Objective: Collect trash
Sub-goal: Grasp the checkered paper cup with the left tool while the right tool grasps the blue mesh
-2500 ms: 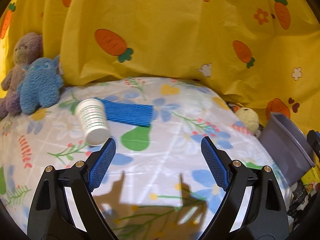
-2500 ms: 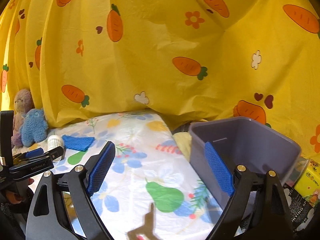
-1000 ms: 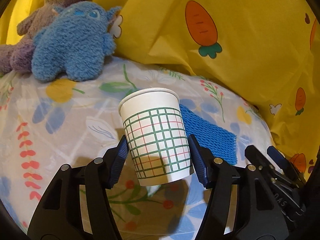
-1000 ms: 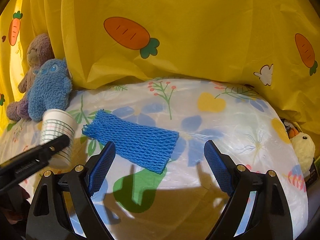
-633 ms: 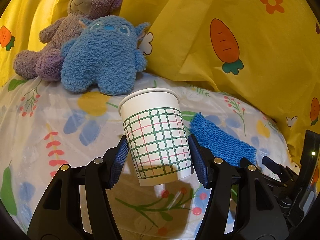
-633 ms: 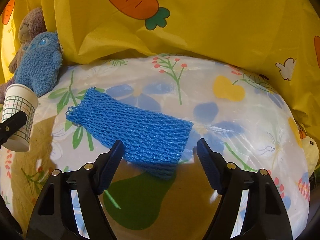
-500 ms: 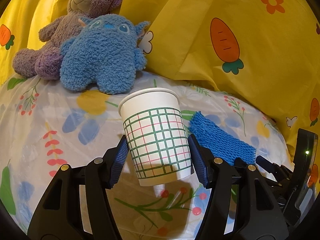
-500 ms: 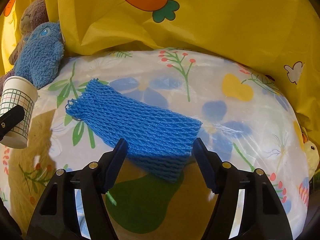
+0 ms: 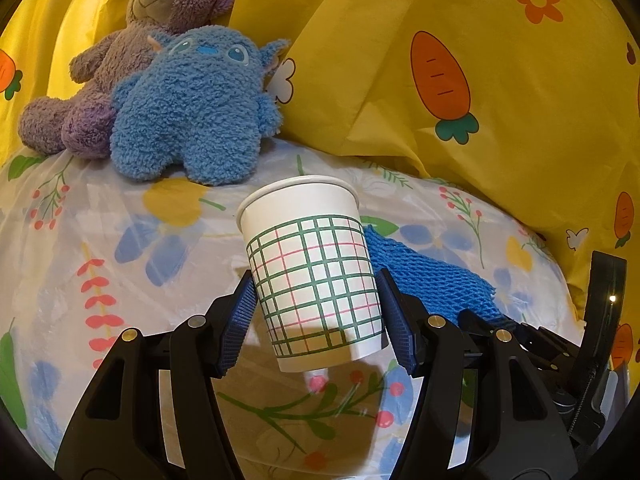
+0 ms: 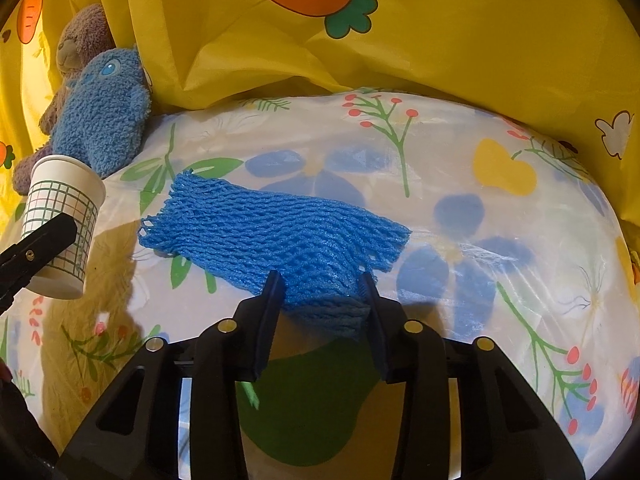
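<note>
My left gripper (image 9: 316, 316) is shut on a white paper cup (image 9: 310, 264) with a green and red grid pattern, held upright a little above the flowered tablecloth (image 9: 120, 280). The cup also shows at the left of the right wrist view (image 10: 60, 220). A blue foam net sleeve (image 10: 272, 232) lies flat on the cloth; its near edge is bunched between the jaws of my right gripper (image 10: 322, 300), which have closed in on it. The net also shows behind the cup in the left wrist view (image 9: 432, 276).
A blue plush toy (image 9: 192, 104) and a purple teddy bear (image 9: 132, 56) sit at the back left of the table. A yellow carrot-print curtain (image 9: 460, 80) hangs close behind. The right gripper's body (image 9: 560, 360) is at the left view's lower right.
My right gripper has moved forward onto the blue net's near edge and its jaws have narrowed around it. My left gripper holds the cup as before, shifted slightly.
</note>
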The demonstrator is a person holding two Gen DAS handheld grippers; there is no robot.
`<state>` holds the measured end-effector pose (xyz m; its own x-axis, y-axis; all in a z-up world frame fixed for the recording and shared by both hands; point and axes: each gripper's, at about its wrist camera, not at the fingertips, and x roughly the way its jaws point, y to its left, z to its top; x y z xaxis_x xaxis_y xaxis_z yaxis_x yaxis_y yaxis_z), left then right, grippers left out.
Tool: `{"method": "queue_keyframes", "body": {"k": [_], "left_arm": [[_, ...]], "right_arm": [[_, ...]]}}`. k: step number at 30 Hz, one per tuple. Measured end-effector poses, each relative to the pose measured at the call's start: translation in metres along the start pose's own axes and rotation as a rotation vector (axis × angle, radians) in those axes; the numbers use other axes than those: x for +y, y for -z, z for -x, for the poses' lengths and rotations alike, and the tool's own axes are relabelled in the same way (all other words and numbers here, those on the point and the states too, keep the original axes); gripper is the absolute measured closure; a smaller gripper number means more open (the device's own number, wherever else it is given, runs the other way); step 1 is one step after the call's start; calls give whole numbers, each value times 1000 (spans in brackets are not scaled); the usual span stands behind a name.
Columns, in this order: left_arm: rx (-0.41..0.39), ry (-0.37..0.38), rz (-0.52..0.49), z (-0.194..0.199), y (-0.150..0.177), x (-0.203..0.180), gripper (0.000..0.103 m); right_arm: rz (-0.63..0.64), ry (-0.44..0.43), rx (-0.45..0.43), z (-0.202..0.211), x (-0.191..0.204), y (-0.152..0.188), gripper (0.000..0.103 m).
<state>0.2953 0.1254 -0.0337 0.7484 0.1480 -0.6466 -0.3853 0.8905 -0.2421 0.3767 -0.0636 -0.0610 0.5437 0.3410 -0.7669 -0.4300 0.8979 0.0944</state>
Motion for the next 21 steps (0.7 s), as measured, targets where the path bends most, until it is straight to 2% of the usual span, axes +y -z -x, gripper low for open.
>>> {"method": "queue_keyframes", "body": {"k": [6, 15, 21], "left_arm": [[2, 4, 3, 0, 0, 0, 44], [6, 6, -2, 1, 0, -2, 44], [2, 15, -16, 3, -1, -6, 44]], "right_arm": [[-12, -59, -2, 1, -1, 0, 85], [-29, -43, -58, 17, -2, 9, 89], [-49, -30, -142, 51, -8, 16, 89]]}}
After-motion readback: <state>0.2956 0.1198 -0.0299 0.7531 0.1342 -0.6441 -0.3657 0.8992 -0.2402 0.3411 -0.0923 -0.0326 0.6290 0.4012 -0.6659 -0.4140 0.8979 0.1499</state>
